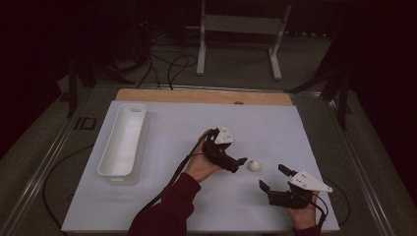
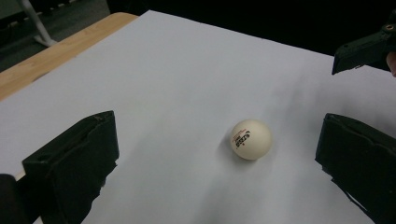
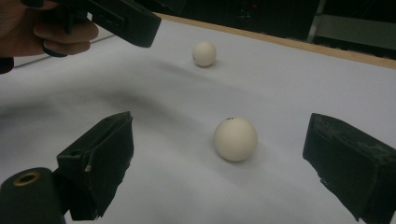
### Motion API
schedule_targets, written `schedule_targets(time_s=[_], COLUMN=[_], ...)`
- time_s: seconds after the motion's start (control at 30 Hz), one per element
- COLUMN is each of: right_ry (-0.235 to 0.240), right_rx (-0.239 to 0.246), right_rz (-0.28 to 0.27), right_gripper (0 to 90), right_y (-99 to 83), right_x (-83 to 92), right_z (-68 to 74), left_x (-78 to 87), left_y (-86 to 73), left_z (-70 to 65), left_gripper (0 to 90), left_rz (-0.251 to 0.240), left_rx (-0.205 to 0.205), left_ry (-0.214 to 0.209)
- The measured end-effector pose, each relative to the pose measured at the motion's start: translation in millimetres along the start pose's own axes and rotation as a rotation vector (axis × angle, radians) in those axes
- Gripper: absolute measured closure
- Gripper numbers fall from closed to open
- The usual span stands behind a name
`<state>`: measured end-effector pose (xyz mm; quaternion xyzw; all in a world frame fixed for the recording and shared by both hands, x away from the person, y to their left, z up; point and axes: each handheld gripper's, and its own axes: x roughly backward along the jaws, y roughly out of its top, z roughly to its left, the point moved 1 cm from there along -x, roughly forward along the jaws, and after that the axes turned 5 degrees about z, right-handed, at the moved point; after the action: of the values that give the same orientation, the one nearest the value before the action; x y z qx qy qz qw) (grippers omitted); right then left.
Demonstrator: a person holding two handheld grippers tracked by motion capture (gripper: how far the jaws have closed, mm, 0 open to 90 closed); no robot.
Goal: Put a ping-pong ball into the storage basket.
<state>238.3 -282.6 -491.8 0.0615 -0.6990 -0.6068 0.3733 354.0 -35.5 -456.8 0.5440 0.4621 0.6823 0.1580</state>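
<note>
White table sheet (image 1: 162, 196) — pale wooden edge (image 1: 196, 96), dark room behind.

Both grippers are matte black. The left gripper (image 1: 241, 163) and the right gripper (image 1: 273, 177) each carry a grey three-cornered plate on top and trail a thin black cable toward 6 o'clock. The left arm's sleeve (image 1: 164, 209) is dark maroon.

You face a table (image 1: 314, 142) covered by a white sheet, its wooden edge (image 1: 196, 96) exposed at the far side. Beyond it, a white metal frame (image 1: 239, 29) stands on grey floor (image 1: 236, 73) among black cables (image 1: 167, 64). The surrounding room lies dark.
</note>
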Motion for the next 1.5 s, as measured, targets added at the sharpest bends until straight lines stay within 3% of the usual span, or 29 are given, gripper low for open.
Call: schedule_targets(time_s=[1.5], right_ry=[-0.002], right_rx=[-0.007], right_rz=[-0.006], right_gripper=[8.5], right_y=[0.3], right_x=[2.0], right_z=[-2.0], left_x=[-49.8], left_y=[5.1], left_z=[-15.0], left_gripper=[0.0], left_rz=[0.122], left_rx=[-0.053], left_ry=[-0.043])
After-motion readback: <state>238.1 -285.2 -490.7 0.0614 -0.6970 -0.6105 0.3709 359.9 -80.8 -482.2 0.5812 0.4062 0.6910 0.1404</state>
